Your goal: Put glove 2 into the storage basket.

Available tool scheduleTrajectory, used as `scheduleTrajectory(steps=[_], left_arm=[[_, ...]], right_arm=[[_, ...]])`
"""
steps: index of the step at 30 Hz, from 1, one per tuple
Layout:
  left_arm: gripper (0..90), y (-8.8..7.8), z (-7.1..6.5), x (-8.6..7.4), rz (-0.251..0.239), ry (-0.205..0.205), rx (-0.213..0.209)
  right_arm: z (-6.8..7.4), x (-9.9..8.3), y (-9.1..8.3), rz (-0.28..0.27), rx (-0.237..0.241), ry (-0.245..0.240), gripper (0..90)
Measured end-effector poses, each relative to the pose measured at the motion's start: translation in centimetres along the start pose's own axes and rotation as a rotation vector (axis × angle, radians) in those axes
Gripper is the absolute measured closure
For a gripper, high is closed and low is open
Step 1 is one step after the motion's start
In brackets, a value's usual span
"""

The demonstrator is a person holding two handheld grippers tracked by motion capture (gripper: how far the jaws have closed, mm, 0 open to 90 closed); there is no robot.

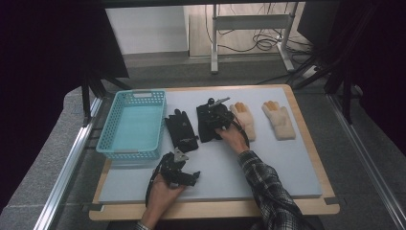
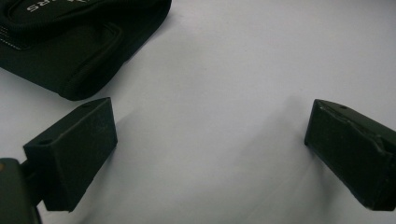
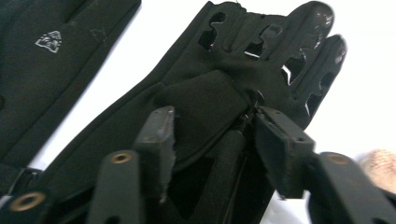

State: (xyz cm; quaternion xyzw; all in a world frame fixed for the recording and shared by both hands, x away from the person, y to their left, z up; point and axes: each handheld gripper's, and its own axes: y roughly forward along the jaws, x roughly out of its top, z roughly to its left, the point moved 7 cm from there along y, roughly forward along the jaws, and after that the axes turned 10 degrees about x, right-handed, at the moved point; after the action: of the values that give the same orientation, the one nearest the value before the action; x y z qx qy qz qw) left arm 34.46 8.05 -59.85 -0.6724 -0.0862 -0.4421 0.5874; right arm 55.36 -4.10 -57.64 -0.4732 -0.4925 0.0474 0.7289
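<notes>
Right gripper (image 1: pixel 216 115) at table centre, jaws pinching raised fold of second black glove (image 3: pixel 205 100). Left gripper (image 1: pixel 184 176) near front edge, jaws spread wide, holding nothing. First black glove (image 1: pixel 181 129) flat beside teal basket (image 1: pixel 111 132). Two cream gloves (image 1: pixel 278 120) toward right edge.

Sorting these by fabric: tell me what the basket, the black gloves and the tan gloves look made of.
Basket: turquoise moulded plastic, going by its perforated grid walls. Black gloves: thin matte stretch fabric, probably synthetic; one folds softly in the right gripper. Tan gloves: likely fuzzy knit or fleece, with orange fingertips.
</notes>
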Motion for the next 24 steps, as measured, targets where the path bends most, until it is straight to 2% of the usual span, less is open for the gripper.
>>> scheduleTrajectory(steps=[3, 4, 6, 11, 14, 19, 20, 24], left_arm=[[2.8, 0.0, 0.0, 0.0, 0.0, 0.0, 0.0], [2.8, 0.0, 0.0, 0.0, 0.0, 0.0, 0.0], [2.8, 0.0, 0.0, 0.0, 0.0, 0.0, 0.0], [2.8, 0.0, 0.0, 0.0, 0.001, 0.0, 0.0], [2.8, 0.0, 0.0, 0.0, -0.001, 0.0, -0.001], [2.7, 0.0, 0.0, 0.0, -0.001, -0.001, -0.001], [2.7, 0.0, 0.0, 0.0, -0.001, -0.001, -0.001], [2.8, 0.0, 0.0, 0.0, 0.0, 0.0, 0.0]], right_arm=[[0.3, -0.1, -0.1, -0.003, 0.023, -0.003, 69.5], [0.3, -0.1, -0.1, -0.003, 0.023, -0.003, 69.5], [0.4, -0.1, -0.2, 0.004, 0.028, -0.01, 79.3], [0.5, 0.1, -0.5, 0.014, 0.017, -0.023, 81.9], [0.4, 0.3, -1.4, -0.003, 0.016, -0.029, 82.2], [0.7, 0.4, -3.3, -0.036, 0.043, -0.022, 82.2], [1.1, 0.4, -4.4, -0.057, 0.057, -0.029, 82.1], [2.1, 0.3, -6.5, -0.089, 0.086, -0.038, 82.1]])
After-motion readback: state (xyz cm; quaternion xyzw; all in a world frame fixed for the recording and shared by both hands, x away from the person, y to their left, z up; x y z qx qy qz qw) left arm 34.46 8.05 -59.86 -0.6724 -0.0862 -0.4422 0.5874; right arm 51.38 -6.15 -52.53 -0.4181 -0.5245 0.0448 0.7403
